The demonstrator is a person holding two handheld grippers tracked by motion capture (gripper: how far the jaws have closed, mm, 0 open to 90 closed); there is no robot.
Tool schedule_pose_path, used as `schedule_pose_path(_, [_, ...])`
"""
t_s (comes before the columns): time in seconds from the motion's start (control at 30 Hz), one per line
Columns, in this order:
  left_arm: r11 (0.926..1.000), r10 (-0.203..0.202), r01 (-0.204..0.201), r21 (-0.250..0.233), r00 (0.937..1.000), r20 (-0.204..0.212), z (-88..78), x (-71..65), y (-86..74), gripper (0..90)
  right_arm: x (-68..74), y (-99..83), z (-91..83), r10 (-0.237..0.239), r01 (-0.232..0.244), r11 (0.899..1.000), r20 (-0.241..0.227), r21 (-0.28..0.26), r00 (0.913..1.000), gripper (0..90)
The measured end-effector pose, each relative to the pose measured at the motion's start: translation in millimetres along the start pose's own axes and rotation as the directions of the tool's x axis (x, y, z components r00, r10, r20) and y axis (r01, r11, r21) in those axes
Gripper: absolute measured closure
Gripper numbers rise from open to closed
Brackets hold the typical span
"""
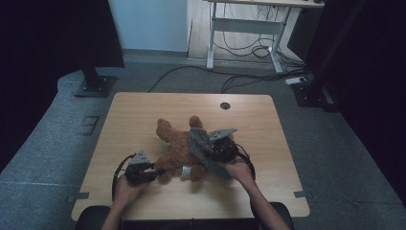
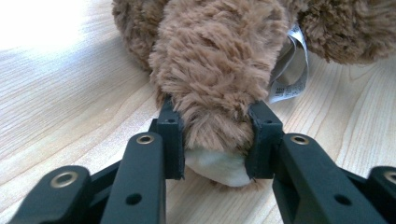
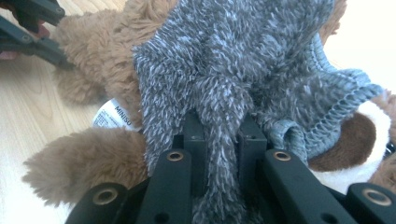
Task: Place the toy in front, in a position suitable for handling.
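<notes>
"MINISO" reads on the white tag (image 3: 112,115) sewn to the bear (image 3: 100,56), at nine o'clock from the grey knit (image 3: 233,60). The tag's other print is too small to read.

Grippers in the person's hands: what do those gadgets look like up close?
Each gripper, left and right, is a black body topped by a grey three-cornered plate, with a dark cable trailing back. The two black jaws are boxy bars with round metal-ringed holes. The forearms are bare.

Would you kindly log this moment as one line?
left gripper: shut on teddy bear leg | right gripper: shut on grey sweater | bear lying on table
</notes>
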State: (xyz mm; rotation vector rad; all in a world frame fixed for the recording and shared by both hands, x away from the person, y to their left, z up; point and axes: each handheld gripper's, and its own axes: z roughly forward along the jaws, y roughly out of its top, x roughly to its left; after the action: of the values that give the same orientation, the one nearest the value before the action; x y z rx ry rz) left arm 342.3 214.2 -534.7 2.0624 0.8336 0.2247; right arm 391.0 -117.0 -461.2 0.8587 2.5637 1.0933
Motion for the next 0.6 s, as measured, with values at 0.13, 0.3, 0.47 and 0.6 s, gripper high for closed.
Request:
schedule_pose_path(0.13, [0.9999,-0.015,0.015,0.003,0.9998,0.009,-0.1,0.3,0.0,66.6,1.3,-7.4,-2.1,-0.011,0.011,1.000,0.000,0.012,0.9999,78.2])
schedule_pose_path(0.3, [0.9999,-0.017,0.017,0.003,0.9998,0.015,-0.1,0.3,0.0,67.3,1.6,-17.6,-2.5,-0.009,0.010,1.000,-0.007,0.017,0.9999,78.3])
schedule_pose_path(0.47, [0.9999,-0.015,0.015,0.002,0.9997,0.021,0.2,0.7,-0.1,67.4,-1.1,-32.6,-3.2,0.020,-0.019,0.999,-0.023,0.030,0.9996,78.3])
schedule_pose_path(0.6, [0.9999,-0.015,0.015,0.000,0.9996,0.023,0.3,1.0,-0.3,67.4,-3.8,-39.7,-3.0,0.030,-0.028,0.999,-0.043,0.045,0.9986,78.3])
